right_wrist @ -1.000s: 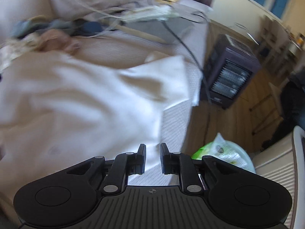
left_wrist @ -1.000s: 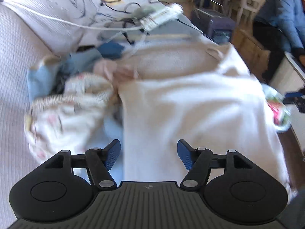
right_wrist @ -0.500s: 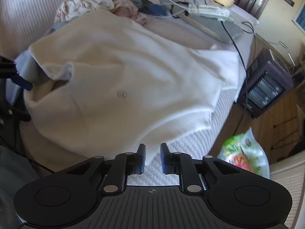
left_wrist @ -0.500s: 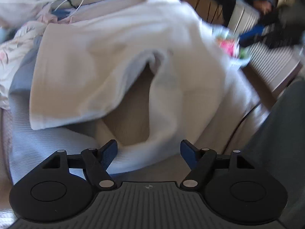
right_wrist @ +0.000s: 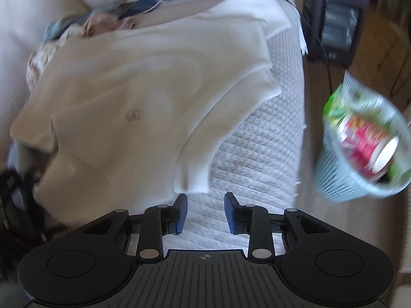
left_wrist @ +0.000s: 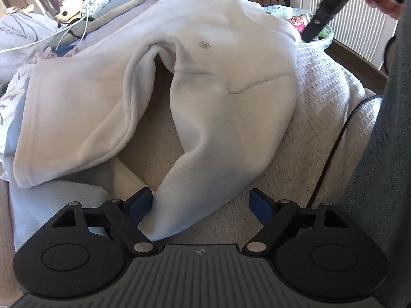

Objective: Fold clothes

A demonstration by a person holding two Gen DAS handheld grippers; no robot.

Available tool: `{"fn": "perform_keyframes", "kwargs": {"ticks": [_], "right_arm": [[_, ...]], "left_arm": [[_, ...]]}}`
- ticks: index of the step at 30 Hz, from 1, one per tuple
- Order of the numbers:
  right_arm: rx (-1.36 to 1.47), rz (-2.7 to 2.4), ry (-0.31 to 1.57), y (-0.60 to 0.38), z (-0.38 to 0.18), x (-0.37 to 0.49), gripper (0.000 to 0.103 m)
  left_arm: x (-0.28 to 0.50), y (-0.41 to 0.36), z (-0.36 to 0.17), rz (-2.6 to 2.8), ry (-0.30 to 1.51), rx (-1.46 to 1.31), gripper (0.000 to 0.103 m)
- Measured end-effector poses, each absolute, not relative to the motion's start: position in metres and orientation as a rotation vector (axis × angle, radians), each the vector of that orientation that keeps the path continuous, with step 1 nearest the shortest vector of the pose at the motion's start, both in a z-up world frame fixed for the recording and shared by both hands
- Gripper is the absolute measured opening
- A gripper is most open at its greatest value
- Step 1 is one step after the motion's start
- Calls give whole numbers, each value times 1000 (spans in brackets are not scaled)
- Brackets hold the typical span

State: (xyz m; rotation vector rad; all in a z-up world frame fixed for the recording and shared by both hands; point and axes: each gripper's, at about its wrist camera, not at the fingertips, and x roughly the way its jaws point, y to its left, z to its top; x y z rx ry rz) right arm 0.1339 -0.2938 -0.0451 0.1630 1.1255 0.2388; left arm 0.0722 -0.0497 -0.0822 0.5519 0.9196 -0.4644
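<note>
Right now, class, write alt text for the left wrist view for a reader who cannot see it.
A white sweatshirt lies spread on a textured bed cover, one sleeve end between the opening jaws of the left gripper. A black cable runs along the right.

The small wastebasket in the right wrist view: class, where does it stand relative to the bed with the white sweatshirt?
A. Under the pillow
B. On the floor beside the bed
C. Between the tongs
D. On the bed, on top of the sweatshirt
B: the wastebasket sits off the edge of the bed cover, down on the floor, apart from the white sweatshirt.
</note>
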Motion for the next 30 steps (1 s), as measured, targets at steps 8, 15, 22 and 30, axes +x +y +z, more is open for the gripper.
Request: {"fn": "perform_keyframes", "kwargs": {"ticks": [8,15,22,30], "right_arm": [[298,203,1121,-289,-59,144,32],[305,129,1068,-290,-53,133,8],[214,72,976,-300,2,105,6],[131,-23,1023,-318,-17,103,7]], "left_arm": [[79,-51,-93,-458,914,560,82],[76,-47,-74,-434,905,479,21],[57,-45,-2,-671,978,288,15],[63,-73,-8,-759,1101,229,20]]}}
